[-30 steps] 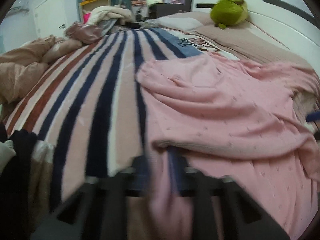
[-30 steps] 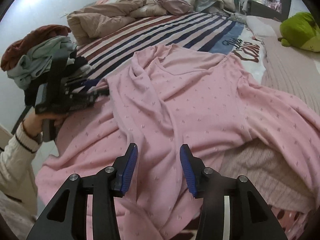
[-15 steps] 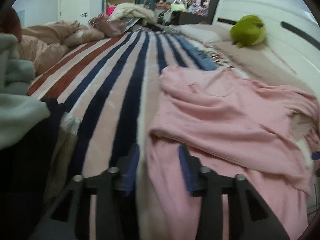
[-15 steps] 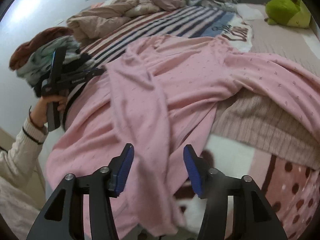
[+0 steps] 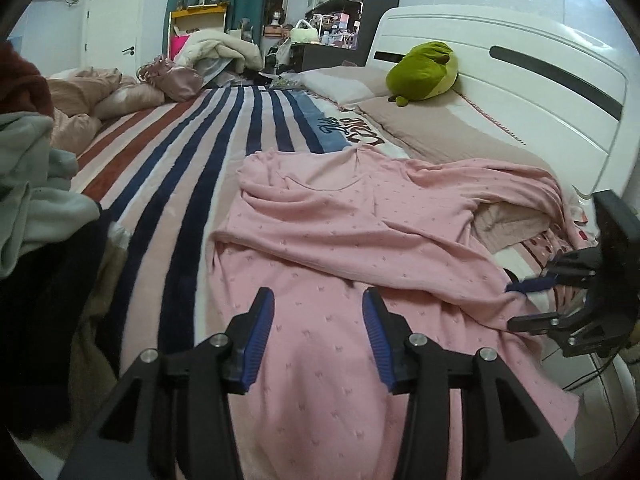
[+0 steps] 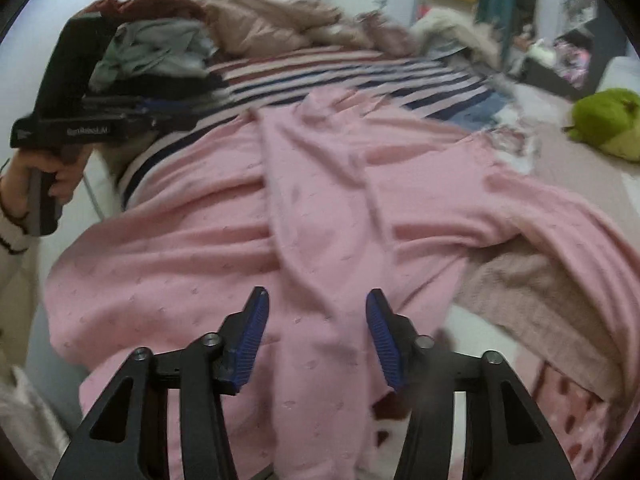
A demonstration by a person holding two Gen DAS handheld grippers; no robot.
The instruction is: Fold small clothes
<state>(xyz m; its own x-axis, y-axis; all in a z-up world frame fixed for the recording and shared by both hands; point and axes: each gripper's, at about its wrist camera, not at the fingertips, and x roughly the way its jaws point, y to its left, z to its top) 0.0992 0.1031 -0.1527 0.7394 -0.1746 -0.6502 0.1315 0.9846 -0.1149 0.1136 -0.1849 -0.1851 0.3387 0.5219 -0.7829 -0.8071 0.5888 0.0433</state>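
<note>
Between the blue-padded fingers of the left gripper (image 5: 318,340), only air above the hem end of the pink long-sleeved knit top with small woven motifs (image 5: 360,220); jaws apart and opening, nothing clamped. Same with the right gripper (image 6: 318,340): jaws apart but closing, pads clear of the narrow folded sleeve running up between them.

Spread flat across the striped navy, rust and cream bed blanket (image 5: 192,168), with one sleeve already laid diagonally over the body and the other trailing off over a ribbed beige cover (image 6: 532,292). Likely step: between folds, re-gripping. Next move probably calls for pinching the hem corners or the loose sleeve and bringing it over evenly.

Further out, a green plush toy (image 5: 424,70) by the white headboard (image 5: 520,60).

Writing: dark cursive lettering on the blanket (image 5: 352,128), not legible; a faint mark on the left gripper's body (image 6: 86,131), blurred.
</note>
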